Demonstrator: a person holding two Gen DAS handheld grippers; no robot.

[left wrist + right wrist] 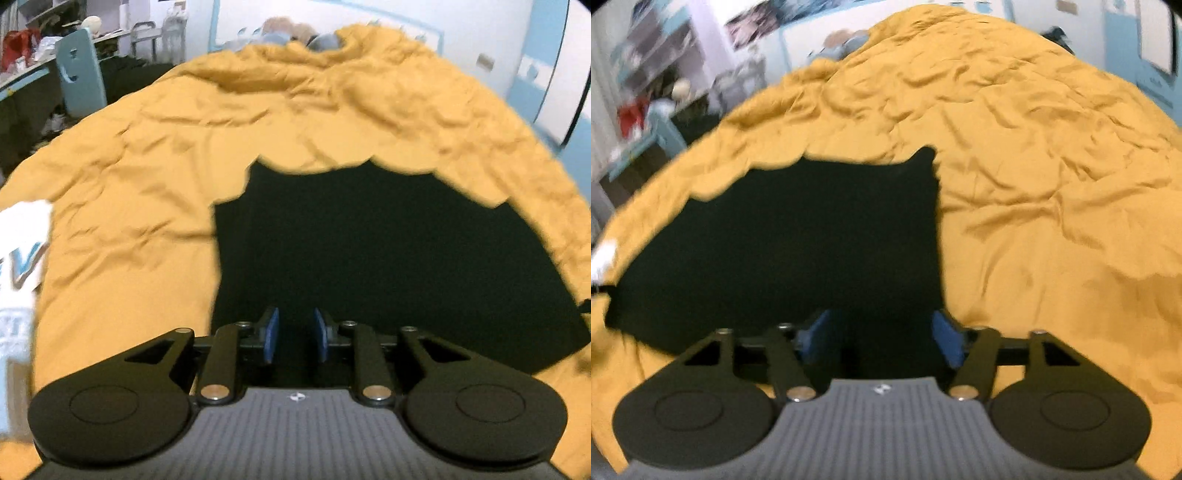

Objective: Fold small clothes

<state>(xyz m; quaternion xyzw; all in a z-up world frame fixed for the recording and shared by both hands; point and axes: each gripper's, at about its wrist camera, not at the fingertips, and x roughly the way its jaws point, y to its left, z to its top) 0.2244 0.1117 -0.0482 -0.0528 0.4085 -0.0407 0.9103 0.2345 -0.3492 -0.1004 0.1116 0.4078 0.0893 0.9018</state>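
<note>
The dark, nearly black cloth garment [388, 251] lies flat on the wrinkled mustard-yellow bedsheet [147, 147], filling the frame's centre in both views; it looks roughly squared, so folding seems partly done. A white printed garment [22, 251] waits at left edge. The left claw [295, 334] tilts downward over it, pads slightly apart, empty. The right claw [881, 338] stands wide apart, empty, at the garment's near right corner.

Hidden: near edge of black garment [388, 251] behind left gripper [295, 334] | Cut off: white printed cloth [20, 258] at left edge, lettering partly readable | Blurred: shelves and clutter [646, 74] in right wrist view | Garment type: cannot tell
</note>
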